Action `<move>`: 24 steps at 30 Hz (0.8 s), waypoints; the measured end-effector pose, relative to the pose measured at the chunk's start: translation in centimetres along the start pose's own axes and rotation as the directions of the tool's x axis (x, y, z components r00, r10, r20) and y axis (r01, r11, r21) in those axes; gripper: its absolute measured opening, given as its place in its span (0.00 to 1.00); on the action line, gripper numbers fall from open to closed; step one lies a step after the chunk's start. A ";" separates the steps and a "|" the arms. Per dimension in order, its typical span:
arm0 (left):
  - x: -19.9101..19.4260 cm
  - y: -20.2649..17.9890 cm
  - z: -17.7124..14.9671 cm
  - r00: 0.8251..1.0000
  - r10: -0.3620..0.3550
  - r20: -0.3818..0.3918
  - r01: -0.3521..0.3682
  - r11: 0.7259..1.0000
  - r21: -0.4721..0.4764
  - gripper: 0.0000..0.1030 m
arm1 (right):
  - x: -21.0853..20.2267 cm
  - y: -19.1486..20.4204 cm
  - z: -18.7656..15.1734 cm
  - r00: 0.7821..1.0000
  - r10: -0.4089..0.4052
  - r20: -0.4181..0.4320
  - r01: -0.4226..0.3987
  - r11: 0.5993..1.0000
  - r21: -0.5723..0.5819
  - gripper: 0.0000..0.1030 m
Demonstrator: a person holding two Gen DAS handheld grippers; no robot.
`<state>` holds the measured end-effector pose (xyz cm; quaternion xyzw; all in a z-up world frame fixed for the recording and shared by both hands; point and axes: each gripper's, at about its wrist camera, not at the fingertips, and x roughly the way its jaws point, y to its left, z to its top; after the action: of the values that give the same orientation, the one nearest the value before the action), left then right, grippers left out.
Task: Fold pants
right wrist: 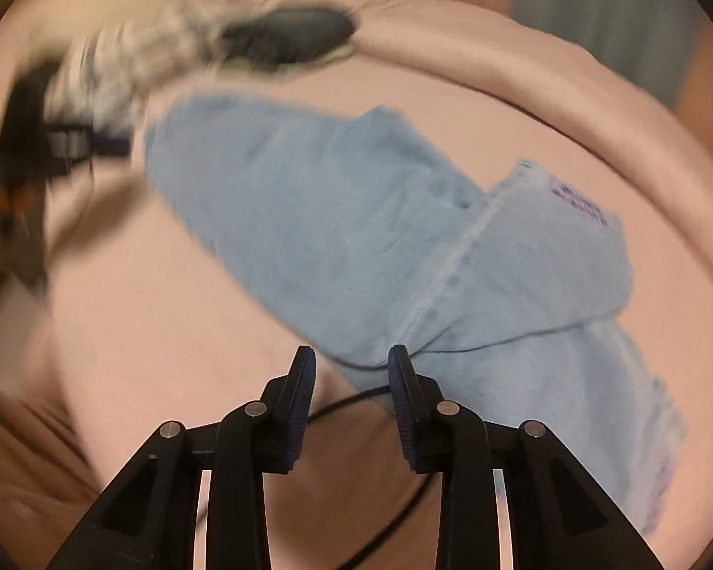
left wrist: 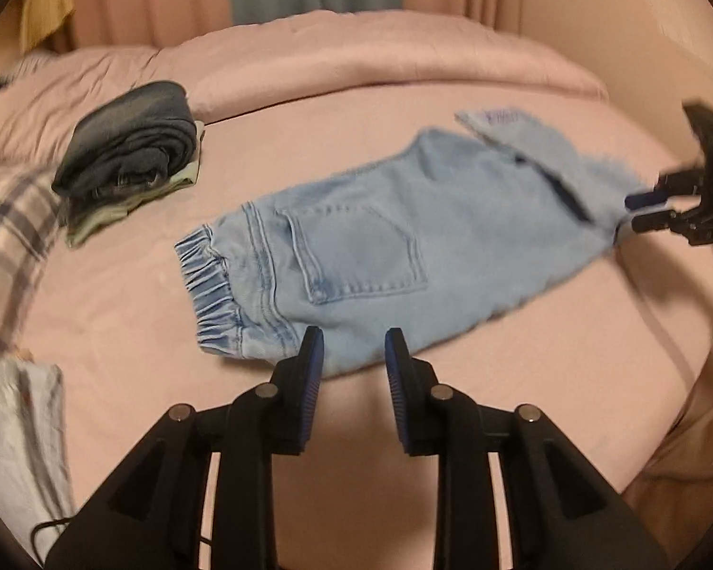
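Jeans w/ unreadable purple label

**Materials and Surface Finish**

Pants: light blue denim, matt, woven texture; gathered elastic waistband; frayed hem.
Bed sheet: pink cloth, matt, smooth.
Folded stack: dark cloth, matt.
Plaid fabric: soft woven cloth.
Left gripper and right gripper: black matt plastic, blue ribbed pads, bright metal pins.
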<state>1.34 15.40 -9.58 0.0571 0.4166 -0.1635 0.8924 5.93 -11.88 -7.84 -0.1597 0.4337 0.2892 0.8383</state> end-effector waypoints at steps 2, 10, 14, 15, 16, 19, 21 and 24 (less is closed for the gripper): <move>0.0 -0.5 0.9 0.999 -0.031 0.026 0.032 0.999 -0.017 0.25 | -1.6 -2.4 0.4 0.997 0.042 0.068 -0.050 0.991 0.126 0.39; 7.0 -8.8 5.1 0.976 -0.217 -0.008 0.216 0.976 -0.031 0.27 | 2.1 -9.3 7.3 0.997 -0.073 0.006 0.065 0.920 0.387 0.46; 11.0 -11.2 6.0 0.975 -0.206 -0.080 0.202 0.978 -0.049 0.27 | 7.7 -11.4 11.5 0.988 -0.088 -0.125 0.135 0.881 0.453 0.51; 11.9 -11.4 5.9 0.975 -0.195 -0.104 0.190 0.980 -0.058 0.27 | 8.7 -11.6 12.2 0.984 -0.097 -0.147 0.155 0.874 0.460 0.51; 12.7 -11.4 5.8 0.974 -0.194 -0.120 0.186 0.980 -0.076 0.26 | 10.1 -11.8 12.8 0.978 -0.110 -0.177 0.182 0.865 0.469 0.51; 13.0 -11.1 5.6 0.968 -0.227 -0.104 0.215 0.970 -0.114 0.27 | 13.2 -11.7 13.6 0.951 -0.164 -0.261 0.268 0.858 0.439 0.51; 13.1 -10.9 5.7 0.967 -0.235 -0.103 0.221 0.967 -0.127 0.27 | 14.8 -11.2 13.3 0.927 -0.214 -0.309 0.327 0.865 0.382 0.50; 13.1 -11.2 5.8 0.967 -0.232 -0.104 0.218 0.968 -0.126 0.27 | 14.3 -10.6 12.5 0.934 -0.230 -0.274 0.322 0.875 0.362 0.08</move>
<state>9.56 0.26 -15.43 -0.0316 0.4811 -0.2363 0.8436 27.04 -8.72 -12.23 -0.0766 0.5471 0.0511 0.8320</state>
